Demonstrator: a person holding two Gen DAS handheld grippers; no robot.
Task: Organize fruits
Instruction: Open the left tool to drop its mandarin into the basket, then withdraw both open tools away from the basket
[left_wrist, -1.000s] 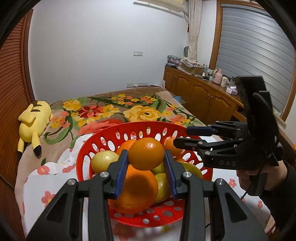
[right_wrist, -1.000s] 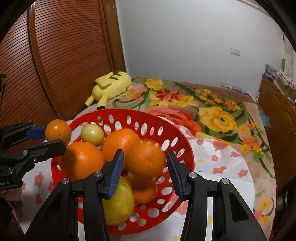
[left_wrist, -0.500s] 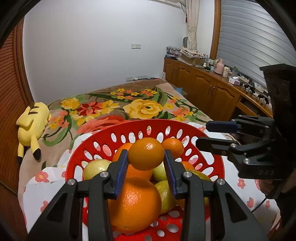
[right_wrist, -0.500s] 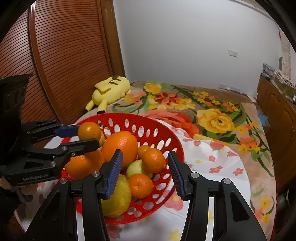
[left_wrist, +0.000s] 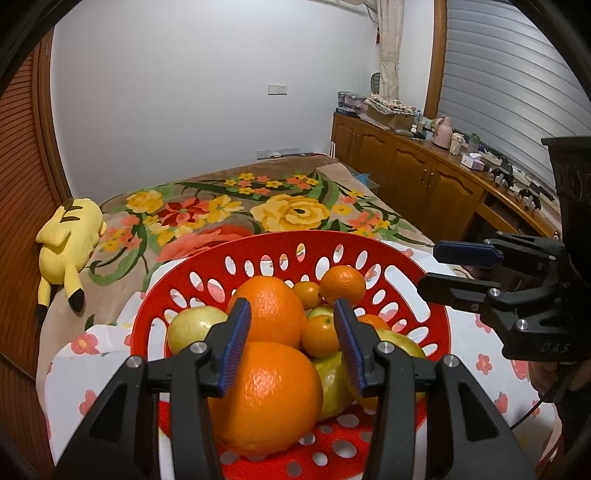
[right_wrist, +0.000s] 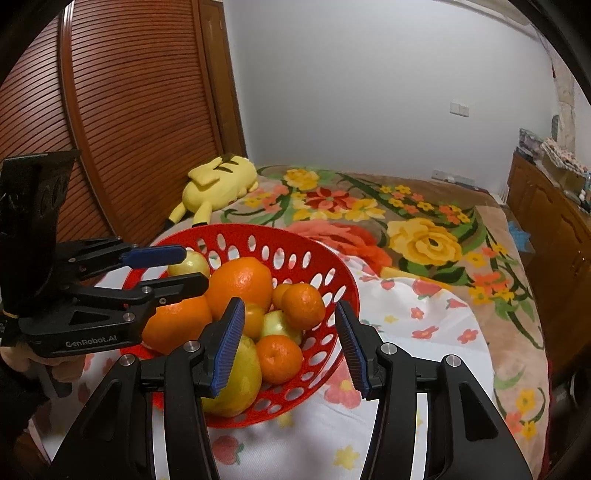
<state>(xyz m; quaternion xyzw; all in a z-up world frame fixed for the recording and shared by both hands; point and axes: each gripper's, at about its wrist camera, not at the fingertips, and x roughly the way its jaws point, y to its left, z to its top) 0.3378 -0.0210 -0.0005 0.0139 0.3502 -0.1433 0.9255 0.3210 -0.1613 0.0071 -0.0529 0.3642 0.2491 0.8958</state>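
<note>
Fruit piled in red basket (left_wrist: 406, 266)
Left tool (left_wrist: 291, 343) opening, empty; right tool (right_wrist: 290, 347) spread, empty. Oranges (left_wrist: 266, 395): firm, round, roll-prone; pinch across middle.

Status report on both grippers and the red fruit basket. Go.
Left gripper opening, nothing clamped. Right gripper open, empty. Red perforated plastic basket full of oranges and yellow fruit. Nothing in the way.

The basket (left_wrist: 436, 325) sits on a cloth (right_wrist: 406, 417) on the bed (left_wrist: 207, 206), just under and ahead of the left tool (left_wrist: 291, 341). Big and small fruits (left_wrist: 269, 314) lie piled in it. The right tool (right_wrist: 290, 341) hangs beside the basket. A plush toy (left_wrist: 68, 240) lies on the bed beyond, off to the left.
</note>
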